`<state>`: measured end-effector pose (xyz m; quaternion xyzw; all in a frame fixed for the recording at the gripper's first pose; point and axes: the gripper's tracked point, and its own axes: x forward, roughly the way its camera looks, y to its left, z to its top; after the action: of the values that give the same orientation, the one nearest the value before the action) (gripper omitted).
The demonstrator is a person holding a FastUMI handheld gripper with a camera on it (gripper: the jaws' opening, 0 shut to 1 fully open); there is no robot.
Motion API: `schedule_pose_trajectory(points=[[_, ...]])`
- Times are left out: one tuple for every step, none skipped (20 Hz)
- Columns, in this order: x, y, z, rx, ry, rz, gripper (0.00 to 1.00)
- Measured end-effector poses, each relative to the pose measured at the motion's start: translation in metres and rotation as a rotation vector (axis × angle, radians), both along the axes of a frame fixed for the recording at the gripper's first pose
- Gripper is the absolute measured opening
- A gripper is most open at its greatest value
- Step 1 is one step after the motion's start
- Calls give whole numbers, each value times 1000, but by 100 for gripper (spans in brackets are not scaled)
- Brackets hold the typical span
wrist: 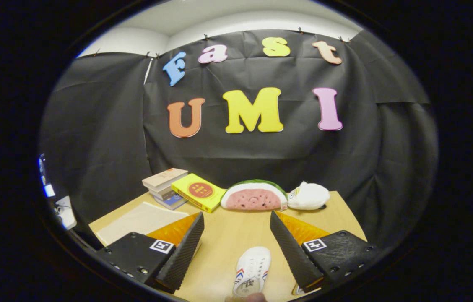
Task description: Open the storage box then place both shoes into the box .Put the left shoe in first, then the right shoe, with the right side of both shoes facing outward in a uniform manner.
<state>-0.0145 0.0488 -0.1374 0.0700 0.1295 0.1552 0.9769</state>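
My gripper is open, its two black ribbed fingers spread wide above the wooden table. A small white shoe with red and blue side stripes lies on the table below and between the fingers, toe pointing away from me. A sliver of another white thing peeks out under the right finger; I cannot tell what it is. A pale flat translucent sheet or lid lies on the table left of the left finger.
Along the table's far edge stand a stack of books, a yellow book, a watermelon-slice plush and a white plush. The black cloth wall rises right behind them.
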Motion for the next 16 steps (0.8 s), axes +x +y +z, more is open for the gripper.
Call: schedule_pose_trajectory(points=[[-2,7,-2,9,2,11,96],[-4,17,-5,19,13,22,96],[-5,29,-13,26,33,29,96],[-6,39,-19,33,56,29,96],[-8,50,-27,46,80,35,96],[-11,64,-35,60,108,42,96],[-14,76,-44,66,137,48,96],[-16,87,-52,72,161,49,96],[-19,98,-61,82,187,52,96],[-22,109,-69,96,220,59,96],[-27,120,-79,113,254,66,96],[-30,129,-86,127,282,73,96],[-34,135,-93,136,305,76,96],[-37,137,-99,144,322,74,96],[-38,140,-106,157,342,72,96],[-40,144,-111,177,368,73,96]])
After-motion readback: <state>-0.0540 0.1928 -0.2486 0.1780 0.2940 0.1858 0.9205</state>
